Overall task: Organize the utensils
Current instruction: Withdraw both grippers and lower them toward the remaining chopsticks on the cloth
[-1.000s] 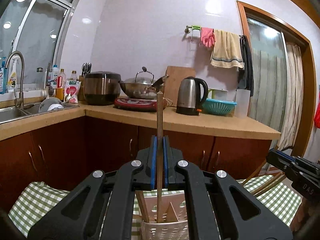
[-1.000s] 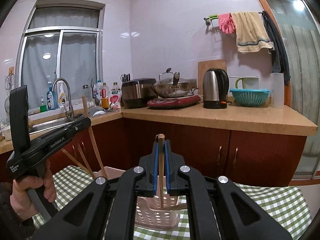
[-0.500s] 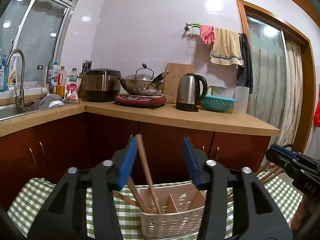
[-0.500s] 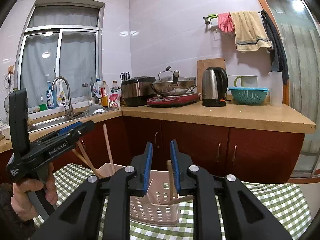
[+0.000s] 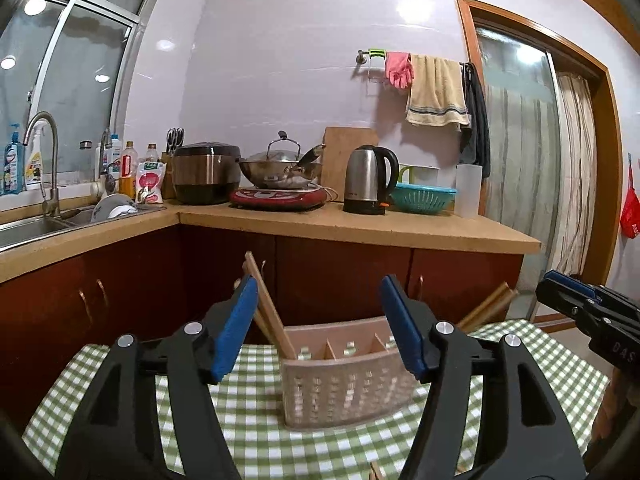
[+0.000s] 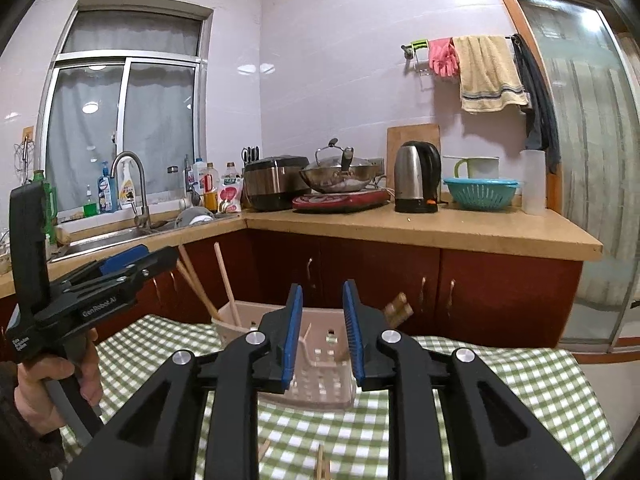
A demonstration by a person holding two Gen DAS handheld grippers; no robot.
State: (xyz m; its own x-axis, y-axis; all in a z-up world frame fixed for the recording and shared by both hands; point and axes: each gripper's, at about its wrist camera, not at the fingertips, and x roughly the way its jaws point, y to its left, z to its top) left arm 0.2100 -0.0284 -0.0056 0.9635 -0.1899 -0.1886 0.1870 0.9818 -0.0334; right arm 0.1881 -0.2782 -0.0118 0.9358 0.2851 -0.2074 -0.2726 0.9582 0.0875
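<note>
A pale pink perforated utensil caddy [image 5: 344,384] stands on the green checked tablecloth [image 5: 256,440]. Wooden chopsticks [image 5: 268,308] lean in its left compartment, others [image 5: 486,306] stick out at its right end. My left gripper [image 5: 320,324] is open and empty, just in front of and above the caddy. My right gripper [image 6: 320,332] is open and empty over the caddy [image 6: 308,364]; chopsticks [image 6: 224,284] lean at its left, others [image 6: 398,310] at its right. The left gripper also shows in the right wrist view [image 6: 132,264].
More chopsticks [image 6: 320,464] lie on the cloth near the front edge. Behind the table stand dark red cabinets under a wooden counter [image 5: 360,228] with kettle [image 5: 368,180], wok, rice cooker and sink [image 5: 28,228].
Both grippers opened and let go of their chopsticks, which now lean in the caddy. Both grippers have pulled back and up slightly.
</note>
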